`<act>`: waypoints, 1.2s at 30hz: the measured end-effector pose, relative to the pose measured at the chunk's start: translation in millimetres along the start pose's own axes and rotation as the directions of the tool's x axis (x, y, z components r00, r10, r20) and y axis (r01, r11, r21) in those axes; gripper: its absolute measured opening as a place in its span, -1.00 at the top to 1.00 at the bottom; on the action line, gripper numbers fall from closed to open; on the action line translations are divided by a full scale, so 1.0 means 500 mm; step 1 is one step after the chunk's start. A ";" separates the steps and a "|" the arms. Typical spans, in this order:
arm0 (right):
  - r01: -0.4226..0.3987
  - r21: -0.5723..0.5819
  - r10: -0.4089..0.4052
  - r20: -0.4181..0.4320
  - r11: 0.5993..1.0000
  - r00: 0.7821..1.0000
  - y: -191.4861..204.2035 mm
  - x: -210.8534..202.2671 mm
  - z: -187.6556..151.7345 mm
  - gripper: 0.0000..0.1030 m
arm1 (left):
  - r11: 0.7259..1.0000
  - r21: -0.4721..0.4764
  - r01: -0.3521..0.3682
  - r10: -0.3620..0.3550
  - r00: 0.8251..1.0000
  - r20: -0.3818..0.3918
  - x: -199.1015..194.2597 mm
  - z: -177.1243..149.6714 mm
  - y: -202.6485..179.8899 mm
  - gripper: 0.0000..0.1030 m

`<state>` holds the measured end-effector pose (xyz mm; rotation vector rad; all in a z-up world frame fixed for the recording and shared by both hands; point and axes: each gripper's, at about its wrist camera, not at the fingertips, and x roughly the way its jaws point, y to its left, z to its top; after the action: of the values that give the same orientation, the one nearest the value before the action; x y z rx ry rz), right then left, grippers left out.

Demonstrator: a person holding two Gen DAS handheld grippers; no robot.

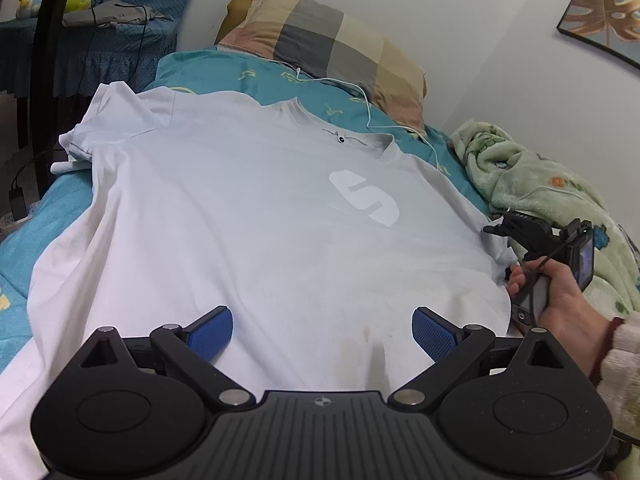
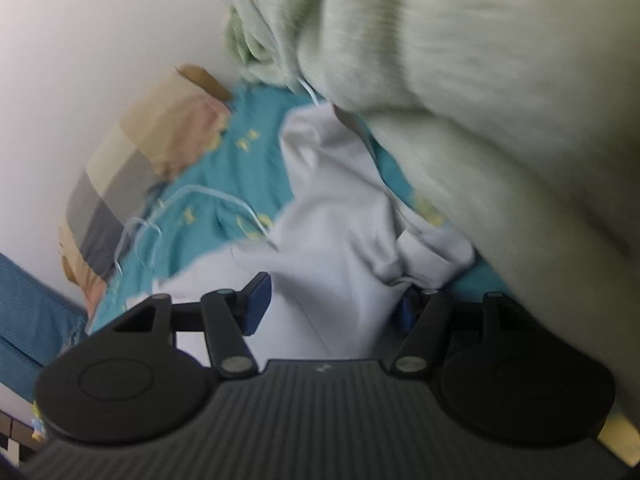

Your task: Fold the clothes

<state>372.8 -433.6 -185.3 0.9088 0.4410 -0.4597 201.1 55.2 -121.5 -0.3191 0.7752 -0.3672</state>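
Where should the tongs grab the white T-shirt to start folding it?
Probably at a sleeve. The white T-shirt lies flat, chest up, on the teal bedsheet, so its middle gives nothing to pinch. The right tongs are open with the bunched right sleeve just ahead, so come in from the outer side. The left tongs hover open over the lower part.

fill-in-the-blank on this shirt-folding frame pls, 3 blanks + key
1. The white T-shirt lies spread on a bed sheet coloured ____.
2. The left gripper hovers over the shirt with its jaws ____.
3. The white cable runs across the sheet below the checked ____.

Missing words: teal; open; pillow
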 end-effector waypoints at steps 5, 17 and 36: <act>0.003 -0.167 0.008 0.064 0.986 0.998 0.038 0.023 -0.014 0.49 | 1.000 -0.024 0.003 -0.003 1.000 0.011 0.007 0.004 0.006 -0.90; -0.017 -0.685 0.164 0.149 0.729 0.975 0.340 -0.129 -0.133 0.76 | 0.994 0.043 -0.100 0.097 0.994 0.055 -0.017 0.026 -0.005 -0.90; -0.352 -0.748 0.158 -0.321 0.562 0.934 0.435 -0.137 -0.358 -0.35 | 0.992 -0.016 -0.127 0.128 0.990 0.056 -0.034 0.043 0.025 -0.90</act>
<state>406.8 -157.0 -105.1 0.1117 0.6329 0.1477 208.1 76.7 -101.4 -0.2890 0.7378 -0.2322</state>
